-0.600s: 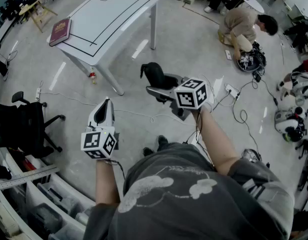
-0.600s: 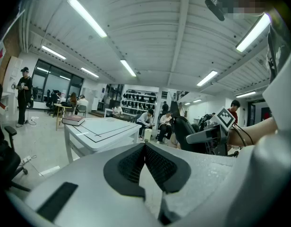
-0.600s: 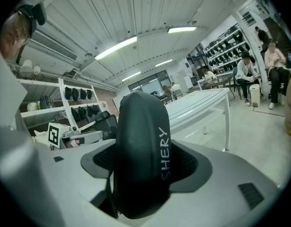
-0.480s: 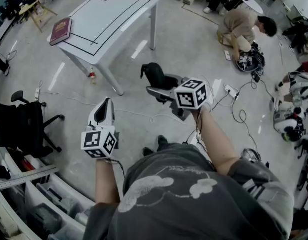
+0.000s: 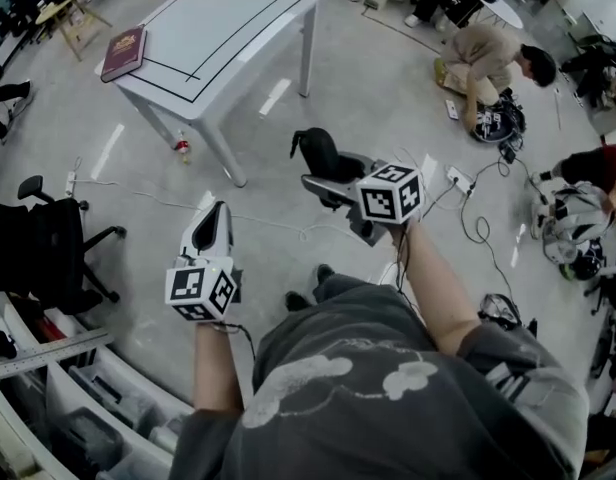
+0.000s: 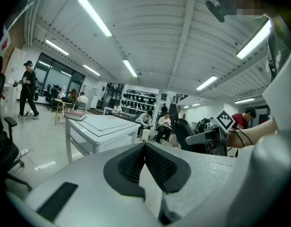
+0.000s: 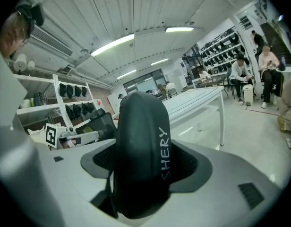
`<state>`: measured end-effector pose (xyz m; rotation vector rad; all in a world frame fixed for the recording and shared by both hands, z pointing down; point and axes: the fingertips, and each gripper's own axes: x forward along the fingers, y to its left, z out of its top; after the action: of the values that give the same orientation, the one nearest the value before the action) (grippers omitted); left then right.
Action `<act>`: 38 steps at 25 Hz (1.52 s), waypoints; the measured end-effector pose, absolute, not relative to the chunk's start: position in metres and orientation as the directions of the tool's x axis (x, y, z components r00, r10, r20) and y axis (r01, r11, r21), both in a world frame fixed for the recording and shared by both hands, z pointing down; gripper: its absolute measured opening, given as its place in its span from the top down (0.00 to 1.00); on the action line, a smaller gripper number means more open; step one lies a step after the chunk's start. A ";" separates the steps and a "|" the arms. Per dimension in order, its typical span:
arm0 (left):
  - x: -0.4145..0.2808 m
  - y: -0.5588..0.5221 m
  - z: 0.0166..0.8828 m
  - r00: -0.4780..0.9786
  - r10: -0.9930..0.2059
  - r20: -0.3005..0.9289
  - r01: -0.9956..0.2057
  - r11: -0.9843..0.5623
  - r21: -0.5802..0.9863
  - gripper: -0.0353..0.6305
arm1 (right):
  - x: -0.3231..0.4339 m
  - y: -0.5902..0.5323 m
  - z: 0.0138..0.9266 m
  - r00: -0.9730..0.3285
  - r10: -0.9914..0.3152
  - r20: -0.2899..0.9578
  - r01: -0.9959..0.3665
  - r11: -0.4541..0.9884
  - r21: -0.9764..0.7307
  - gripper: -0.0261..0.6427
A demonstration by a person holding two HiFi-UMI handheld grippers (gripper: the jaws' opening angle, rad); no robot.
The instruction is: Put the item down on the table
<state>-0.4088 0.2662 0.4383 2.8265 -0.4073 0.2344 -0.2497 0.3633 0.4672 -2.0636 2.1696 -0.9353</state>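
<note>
My right gripper is shut on a black rounded item with white lettering, held in the air over the floor. Its pads press on both sides of the item. The white table with black lines stands beyond it at the upper left, well apart from the item, and also shows in the right gripper view. My left gripper is shut with nothing in it, its pads meeting at the tip, and it points toward the table.
A dark red book lies on the table's left corner. A black office chair stands at the left, above shelves with bins. Cables run over the floor at the right. A person crouches at the upper right beside gear.
The view has shifted a little, and the table sits slightly higher in the picture. Both grippers keep their pose, the right one still closed on the black item.
</note>
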 end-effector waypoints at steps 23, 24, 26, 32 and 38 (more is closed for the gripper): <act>-0.211 0.140 0.442 0.841 -0.463 0.278 -0.522 -0.831 0.193 0.94 | 0.006 0.224 0.495 -0.268 -0.884 0.383 -0.883 0.066 -0.465 0.47; -0.197 0.134 0.440 0.833 -0.478 0.280 -0.536 -0.822 0.191 0.94 | 0.021 0.215 0.493 -0.286 -0.879 0.382 -0.881 0.085 -0.465 0.47; -0.170 0.123 0.436 0.817 -0.505 0.278 -0.562 -0.806 0.187 0.94 | 0.048 0.201 0.490 -0.320 -0.866 0.384 -0.881 0.123 -0.457 0.47; -0.111 0.105 0.420 0.786 -0.567 0.248 -0.612 -0.771 0.175 0.94 | 0.102 0.168 0.481 -0.389 -0.844 0.370 -0.872 0.208 -0.444 0.47; -0.093 0.088 0.416 0.766 -0.597 0.237 -0.637 -0.754 0.161 0.94 | 0.116 0.136 0.482 -0.433 -0.824 0.364 -0.859 0.255 -0.444 0.47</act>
<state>-0.0929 0.0879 0.4156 2.7302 -0.9692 0.2507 0.1156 0.1365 0.4817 -1.7009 2.5339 -0.9591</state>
